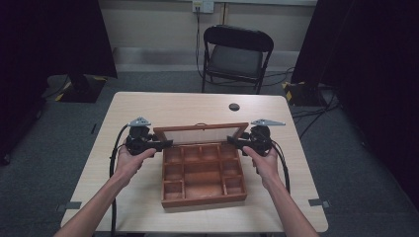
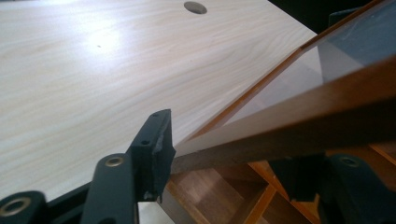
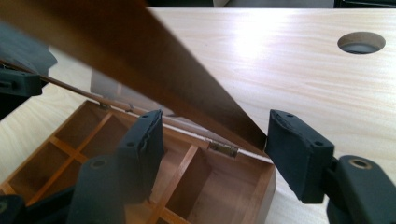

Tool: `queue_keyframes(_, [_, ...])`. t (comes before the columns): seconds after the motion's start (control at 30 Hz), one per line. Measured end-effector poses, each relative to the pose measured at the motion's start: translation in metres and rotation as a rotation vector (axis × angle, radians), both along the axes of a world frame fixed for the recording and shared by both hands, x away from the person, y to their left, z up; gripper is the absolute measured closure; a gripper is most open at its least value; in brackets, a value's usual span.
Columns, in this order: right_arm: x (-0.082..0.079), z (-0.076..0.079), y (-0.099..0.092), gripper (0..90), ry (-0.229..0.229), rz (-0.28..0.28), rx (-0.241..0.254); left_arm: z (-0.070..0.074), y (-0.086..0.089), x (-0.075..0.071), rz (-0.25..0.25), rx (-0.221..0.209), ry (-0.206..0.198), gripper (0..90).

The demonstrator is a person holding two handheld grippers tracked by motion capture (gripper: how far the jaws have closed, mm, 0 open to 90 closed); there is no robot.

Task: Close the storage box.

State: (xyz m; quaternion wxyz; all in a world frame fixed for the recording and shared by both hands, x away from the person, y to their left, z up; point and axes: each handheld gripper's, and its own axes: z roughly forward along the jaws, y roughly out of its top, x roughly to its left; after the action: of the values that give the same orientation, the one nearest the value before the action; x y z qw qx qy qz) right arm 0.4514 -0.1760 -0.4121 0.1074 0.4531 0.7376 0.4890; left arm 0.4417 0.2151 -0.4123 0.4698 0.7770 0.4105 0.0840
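A brown wooden box (image 1: 203, 199) with several compartments lies on the table, its glass-paned lid (image 1: 200, 129) raised on its hinges. My left gripper (image 1: 165, 144) is at the lid's left end. In the left gripper view the lid's wooden frame (image 2: 327, 116) runs between the jaws of that gripper (image 2: 229, 156), and the pads (image 2: 163, 147) press on it. My right gripper (image 1: 235, 142) is at the lid's right end. In the right gripper view the lid (image 3: 140, 60) hangs between the widely spread jaws of that gripper (image 3: 210, 137), over the box's back compartments (image 3: 219, 186).
The light wood table (image 1: 148, 106) has a round cable hole (image 1: 234, 106) behind the box. A black folding chair (image 1: 236, 57) stands beyond the far edge. Dark curtains hang at both sides, and cables lie on the grey carpet.
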Motion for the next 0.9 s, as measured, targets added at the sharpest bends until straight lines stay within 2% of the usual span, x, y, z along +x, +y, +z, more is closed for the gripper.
queue_keyframes(0.17, [-0.003,-0.003,0.000,36.8,0.008,-0.003,-0.010,-0.002,0.001,0.000,-0.014,0.024,0.011,41.0])
queue_keyframes(0.23, [-0.005,-0.003,0.000,35.7,0.026,-0.002,-0.006,-0.004,0.001,-0.001,-0.014,0.032,0.018,40.6])
queue_keyframes(0.33, [-0.011,-0.002,-0.001,34.7,0.037,0.013,-0.019,-0.010,0.001,-0.004,-0.023,0.024,0.033,37.6])
queue_keyframes(0.4, [-0.015,-0.003,-0.001,34.6,0.042,0.015,-0.024,-0.011,0.001,-0.004,-0.032,0.039,0.027,36.7])
queue_keyframes(0.47, [-0.019,-0.002,-0.002,33.4,0.052,0.007,-0.002,-0.010,0.001,-0.004,-0.023,0.038,0.024,37.6])
queue_keyframes(0.57, [-0.024,0.000,-0.001,32.4,0.047,0.012,-0.014,-0.010,0.003,-0.001,-0.013,0.046,0.022,36.6])
queue_keyframes(0.63, [-0.026,0.000,-0.001,31.9,0.044,0.016,-0.013,-0.012,0.004,0.001,-0.008,0.034,0.039,32.2])
queue_keyframes(0.77, [-0.028,-0.001,0.003,27.4,0.065,0.021,-0.007,-0.015,0.005,0.001,-0.014,0.046,0.043,31.6])
queue_keyframes(0.9, [-0.031,-0.002,0.006,28.1,0.068,0.025,-0.007,-0.019,0.011,0.005,0.012,0.025,0.051,30.9])
